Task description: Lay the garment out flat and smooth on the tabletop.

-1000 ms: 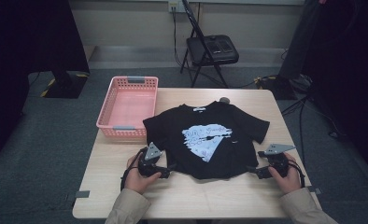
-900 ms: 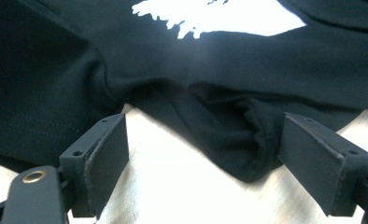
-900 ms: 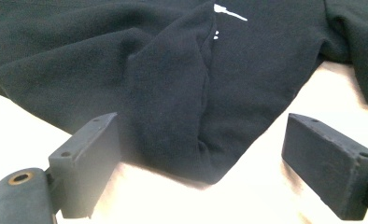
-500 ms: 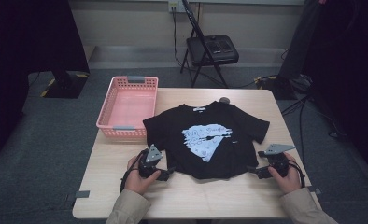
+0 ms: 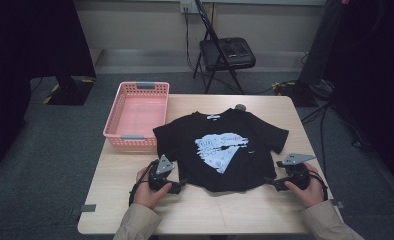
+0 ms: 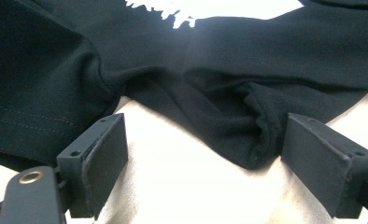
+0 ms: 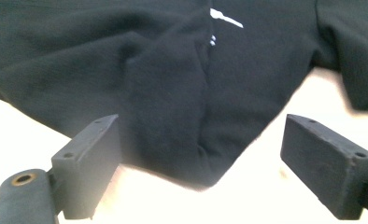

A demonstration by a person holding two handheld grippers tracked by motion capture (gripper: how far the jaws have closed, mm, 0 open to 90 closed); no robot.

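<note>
Left claw (image 5: 181,186): held in the person's left hand (image 5: 147,192), low over the near part of the tabletop (image 5: 110,172). The jaws stand wide apart and press on nothing. In the left gripper view (image 6: 205,161) a bunched bottom corner of the black T-shirt (image 6: 229,93) lies between the jaws, close against the right-hand jaw, with bare tabletop beside the left-hand jaw.

Right claw (image 5: 270,182): held in the person's right hand (image 5: 310,187), low over the near part of the tabletop. The jaws stand wide apart and press on nothing. In the right gripper view (image 7: 201,163) the other bottom corner of the black T-shirt lies between the jaws as a folded point of cloth, nearer the left-hand jaw. Whether cloth and jaw touch cannot be told.

Black T-shirt (image 5: 220,145): spread flat, front side up, between and just ahead of the two claws. The pale print (image 5: 220,150) faces up. The bottom hem is the edge nearest the claws; the collar is the far edge. One bottom corner lies at each claw.

Pink basket (image 5: 116,124): ahead of the left claw and to its outer side, just beside the shirt's left sleeve, at the far left corner of the tabletop.

Folding chair (image 5: 227,52): on the floor, well beyond both claws, past the far edge of the tabletop.
</note>
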